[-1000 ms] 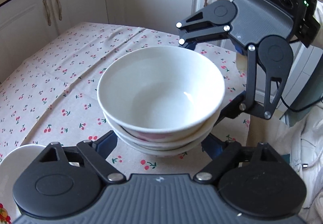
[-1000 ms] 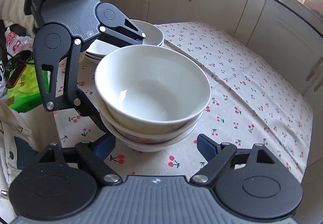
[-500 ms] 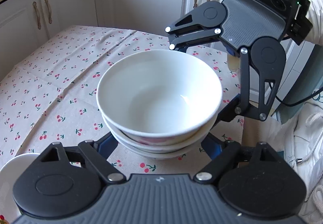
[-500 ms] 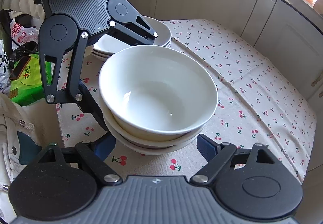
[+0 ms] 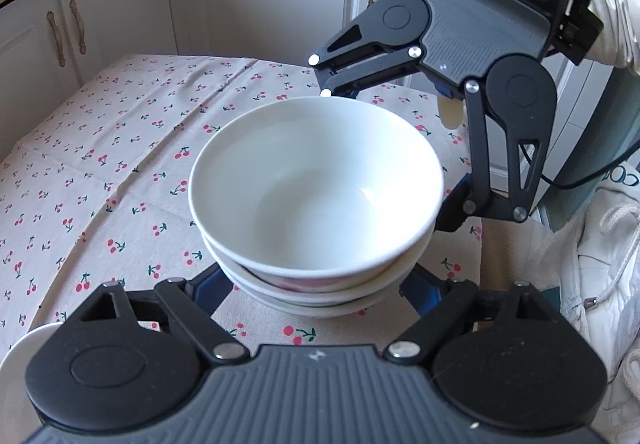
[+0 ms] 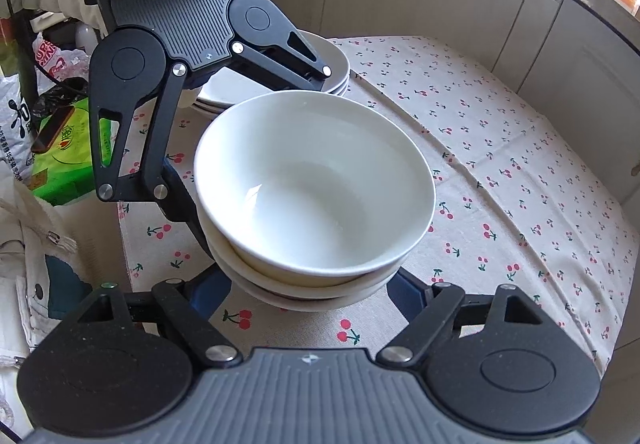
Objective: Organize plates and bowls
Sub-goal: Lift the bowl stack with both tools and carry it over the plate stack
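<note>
A stack of three white bowls (image 5: 316, 195) hangs just above the cherry-print tablecloth (image 5: 120, 147); it also shows in the right wrist view (image 6: 312, 195). My left gripper (image 5: 316, 284) grips the stack from one side, its blue fingers wide around the lower bowls. My right gripper (image 6: 312, 284) grips it from the opposite side in the same way. Each gripper shows in the other's view, the right one (image 5: 472, 55) and the left one (image 6: 180, 27). A stack of white plates (image 6: 280, 83) sits on the table behind the left gripper.
A white plate rim (image 5: 24, 356) lies at the lower left of the left wrist view. White cabinets (image 5: 260, 3) surround the table. Bags and a green packet (image 6: 60, 147) lie off the table's edge. The person's white jacket (image 5: 600, 264) is close by.
Both grippers have carried the bowl stack along the table; the cabinets and cloth shift in both views. The grip on the stack is unchanged.
</note>
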`<action>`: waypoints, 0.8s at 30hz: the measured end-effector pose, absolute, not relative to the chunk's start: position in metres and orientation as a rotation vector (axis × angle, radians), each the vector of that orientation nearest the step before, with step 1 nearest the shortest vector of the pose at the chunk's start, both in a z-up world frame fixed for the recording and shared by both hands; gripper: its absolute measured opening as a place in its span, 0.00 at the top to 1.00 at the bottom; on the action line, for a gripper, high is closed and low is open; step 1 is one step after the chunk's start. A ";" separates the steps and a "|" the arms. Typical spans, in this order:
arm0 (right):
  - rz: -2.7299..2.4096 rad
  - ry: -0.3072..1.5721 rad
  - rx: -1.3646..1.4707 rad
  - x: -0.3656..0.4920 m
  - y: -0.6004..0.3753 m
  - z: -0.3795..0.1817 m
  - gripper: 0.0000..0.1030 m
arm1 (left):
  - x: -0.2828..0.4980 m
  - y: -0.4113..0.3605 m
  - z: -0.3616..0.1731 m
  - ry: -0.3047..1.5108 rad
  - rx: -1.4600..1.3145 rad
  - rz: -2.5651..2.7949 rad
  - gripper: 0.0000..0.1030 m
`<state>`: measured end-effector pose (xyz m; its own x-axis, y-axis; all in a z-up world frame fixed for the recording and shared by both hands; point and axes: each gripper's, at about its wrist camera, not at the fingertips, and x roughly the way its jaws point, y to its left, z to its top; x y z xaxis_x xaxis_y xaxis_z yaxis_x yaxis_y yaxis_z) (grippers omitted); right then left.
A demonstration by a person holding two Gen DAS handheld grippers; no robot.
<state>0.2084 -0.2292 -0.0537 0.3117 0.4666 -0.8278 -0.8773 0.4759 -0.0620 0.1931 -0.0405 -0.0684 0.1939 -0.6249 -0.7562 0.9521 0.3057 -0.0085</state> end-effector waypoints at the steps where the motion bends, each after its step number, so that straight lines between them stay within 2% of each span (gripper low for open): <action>1: 0.958 0.848 -0.575 0.209 -0.229 -0.054 0.15 | 0.194 -0.041 -0.068 0.744 0.535 -1.185 0.14; 24: 0.960 0.866 -0.567 0.209 -0.227 -0.053 0.15 | 0.195 -0.046 -0.069 0.759 0.554 -1.197 0.14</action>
